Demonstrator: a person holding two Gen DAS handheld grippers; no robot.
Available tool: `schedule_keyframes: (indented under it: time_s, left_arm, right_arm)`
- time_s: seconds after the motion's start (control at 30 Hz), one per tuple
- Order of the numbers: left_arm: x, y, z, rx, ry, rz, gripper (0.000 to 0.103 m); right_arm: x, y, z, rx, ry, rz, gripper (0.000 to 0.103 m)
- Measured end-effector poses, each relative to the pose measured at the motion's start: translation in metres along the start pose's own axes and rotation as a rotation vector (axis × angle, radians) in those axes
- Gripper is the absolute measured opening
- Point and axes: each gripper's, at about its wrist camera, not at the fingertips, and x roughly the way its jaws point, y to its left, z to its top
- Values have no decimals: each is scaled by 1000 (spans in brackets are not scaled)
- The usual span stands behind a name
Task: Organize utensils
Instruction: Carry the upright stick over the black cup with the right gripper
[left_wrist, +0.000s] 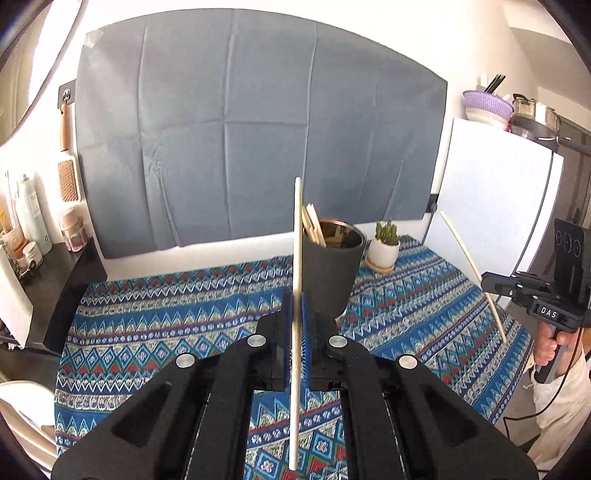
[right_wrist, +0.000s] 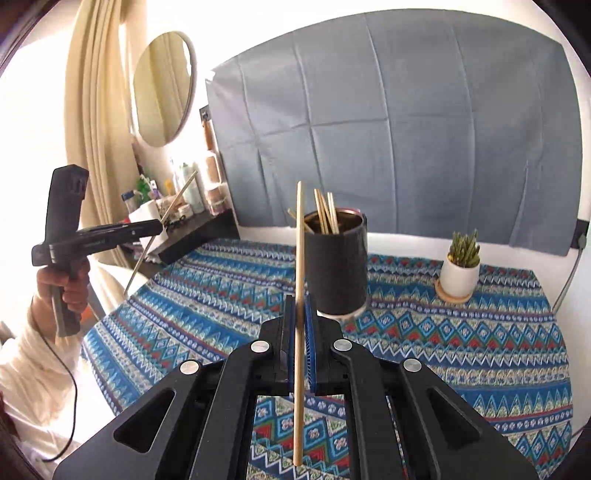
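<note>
My left gripper is shut on a pale wooden chopstick that stands almost upright between its blue pads. My right gripper is shut on a second wooden chopstick, also near upright. Both are raised above the patterned cloth. Just beyond each gripper stands a dark cup holding several chopsticks. In the left wrist view the right gripper shows at the right edge with its slanted chopstick. The right wrist view has the left gripper at the left with its chopstick.
A blue patterned tablecloth covers the table. A small potted succulent sits on a wooden coaster right of the cup. A dark shelf with bottles flanks the left; a white fridge the right. A grey cloth hangs behind.
</note>
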Motion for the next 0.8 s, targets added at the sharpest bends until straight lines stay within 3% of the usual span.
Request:
schedule_keyframes:
  time_s: [0.23, 0.4, 0.8]
  left_arm:
    - [1, -33, 34, 13, -132, -68, 5]
    - [-1, -55, 54, 42, -244, -77, 5]
    - [14, -68, 97, 37, -468, -111, 5]
  right_arm:
    - [10, 8, 41, -19, -95, -18, 5]
    - [14, 13, 61, -17, -170, -6, 5]
    - [29, 16, 110, 18, -287, -45, 5]
